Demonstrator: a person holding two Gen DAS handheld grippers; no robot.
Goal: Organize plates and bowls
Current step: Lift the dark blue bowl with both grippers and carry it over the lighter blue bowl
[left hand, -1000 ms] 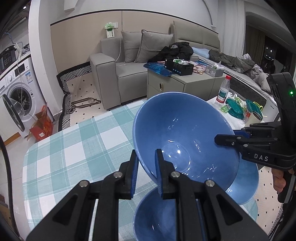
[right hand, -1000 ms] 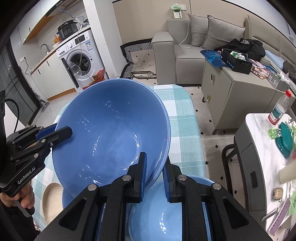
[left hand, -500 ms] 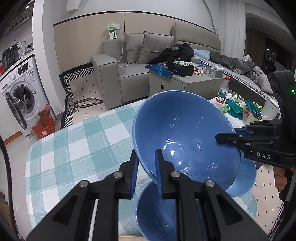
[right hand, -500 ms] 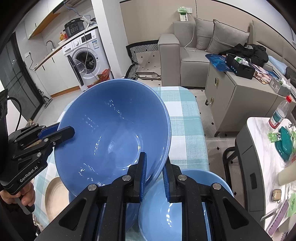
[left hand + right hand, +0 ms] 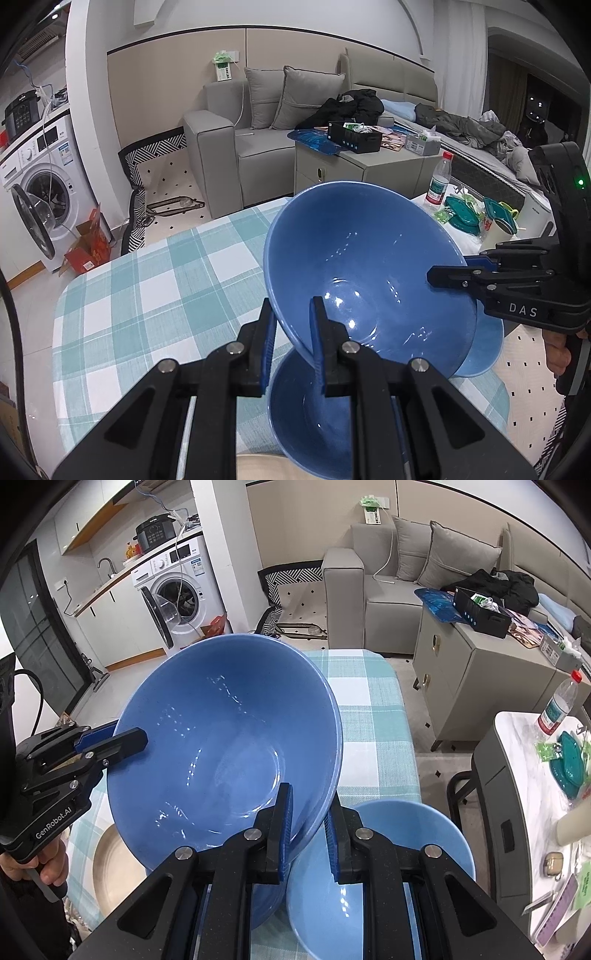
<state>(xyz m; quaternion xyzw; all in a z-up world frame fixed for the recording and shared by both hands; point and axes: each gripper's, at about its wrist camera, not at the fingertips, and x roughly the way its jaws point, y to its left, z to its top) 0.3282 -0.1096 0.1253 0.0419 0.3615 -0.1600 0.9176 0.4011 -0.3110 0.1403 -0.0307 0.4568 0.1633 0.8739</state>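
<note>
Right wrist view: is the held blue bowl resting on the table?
No. The blue bowl is tilted and lifted above the checked tablecloth, its rim clamped between the fingers of both the right gripper and left gripper.

The big bowl [image 5: 369,273] hangs tilted above the table [image 5: 147,295], between the left gripper [image 5: 291,343] at its six o'clock rim and the right gripper [image 5: 454,271] at three o'clock. Beneath it sit a second bowl [image 5: 314,417] at six o'clock and a third bowl [image 5: 484,350] at four. A sofa [image 5: 229,147] stands beyond the table at twelve.
</note>
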